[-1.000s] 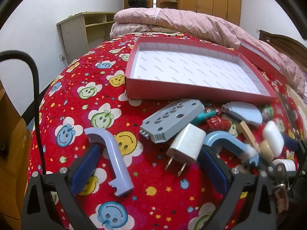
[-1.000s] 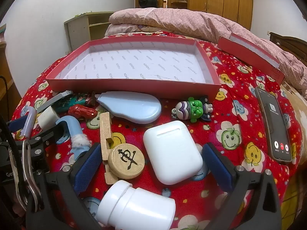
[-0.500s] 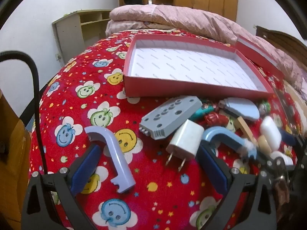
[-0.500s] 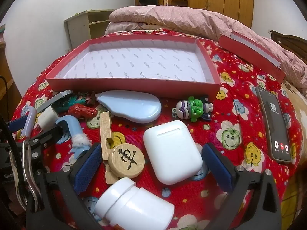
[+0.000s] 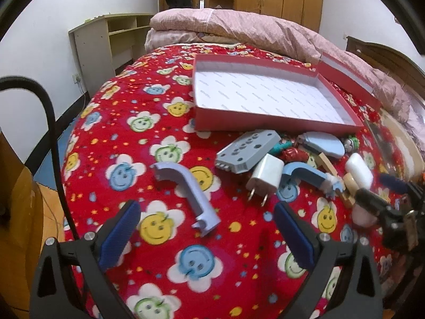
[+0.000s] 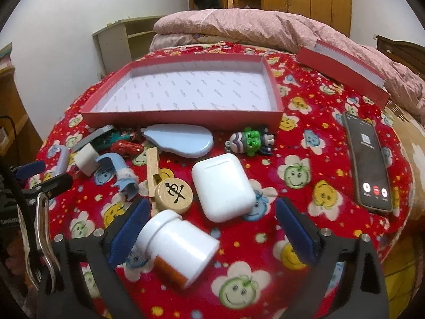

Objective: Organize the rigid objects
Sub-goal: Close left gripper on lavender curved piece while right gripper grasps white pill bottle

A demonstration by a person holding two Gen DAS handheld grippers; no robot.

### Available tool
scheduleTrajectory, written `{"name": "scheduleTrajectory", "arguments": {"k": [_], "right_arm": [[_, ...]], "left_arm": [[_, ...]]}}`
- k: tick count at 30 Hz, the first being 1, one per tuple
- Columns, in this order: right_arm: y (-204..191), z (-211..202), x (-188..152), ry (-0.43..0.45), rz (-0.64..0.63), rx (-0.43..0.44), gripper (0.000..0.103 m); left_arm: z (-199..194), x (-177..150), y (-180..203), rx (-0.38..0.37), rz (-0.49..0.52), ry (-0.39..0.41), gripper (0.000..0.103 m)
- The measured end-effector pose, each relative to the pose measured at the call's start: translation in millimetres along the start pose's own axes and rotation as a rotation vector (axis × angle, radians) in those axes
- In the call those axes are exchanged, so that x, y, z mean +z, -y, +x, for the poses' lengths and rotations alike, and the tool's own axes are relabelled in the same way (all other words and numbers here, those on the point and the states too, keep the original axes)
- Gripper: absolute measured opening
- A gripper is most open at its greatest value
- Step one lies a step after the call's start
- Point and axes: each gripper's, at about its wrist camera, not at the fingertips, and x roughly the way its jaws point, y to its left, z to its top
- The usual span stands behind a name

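Jaws wide on both grippers, nothing held. Left gripper [image 5: 207, 235] hovers short of the lilac handle piece [image 5: 186, 186], which lies on the bedspread well apart from the red box [image 5: 265, 125]. Right gripper [image 6: 212, 231] straddles the white bottle [image 6: 178, 247] (lying on its side, likely to roll). Best approach: square the pads across the bottle body before closing.

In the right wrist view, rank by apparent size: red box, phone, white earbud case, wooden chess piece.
1. red box
2. phone
3. white earbud case, nearer the camera, so its gap to the phone is unsure
4. wooden chess piece
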Motion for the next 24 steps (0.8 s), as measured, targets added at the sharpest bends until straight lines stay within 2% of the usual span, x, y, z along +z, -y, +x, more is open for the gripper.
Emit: {"name": "scheduleTrajectory", "arguments": {"k": [8, 17, 23, 24], "right_arm": [[10, -21, -5, -0.001, 0.026, 0.054, 0.097], [10, -16, 3, -0.004, 0.020, 0.083, 0.090], [12, -15, 7, 0.010, 0.017, 0.083, 0.090], [12, -15, 7, 0.012, 0.016, 0.079, 0.090]], "left_arm": [[-12, -1, -6, -0.015, -0.015, 0.012, 0.102], [-4, 28, 2, -0.034, -0.023, 0.032, 0.101], [14, 49, 11, -0.002, -0.012, 0.029, 0.100], [16, 51, 11, 0.007, -0.009, 0.019, 0.097]]}}
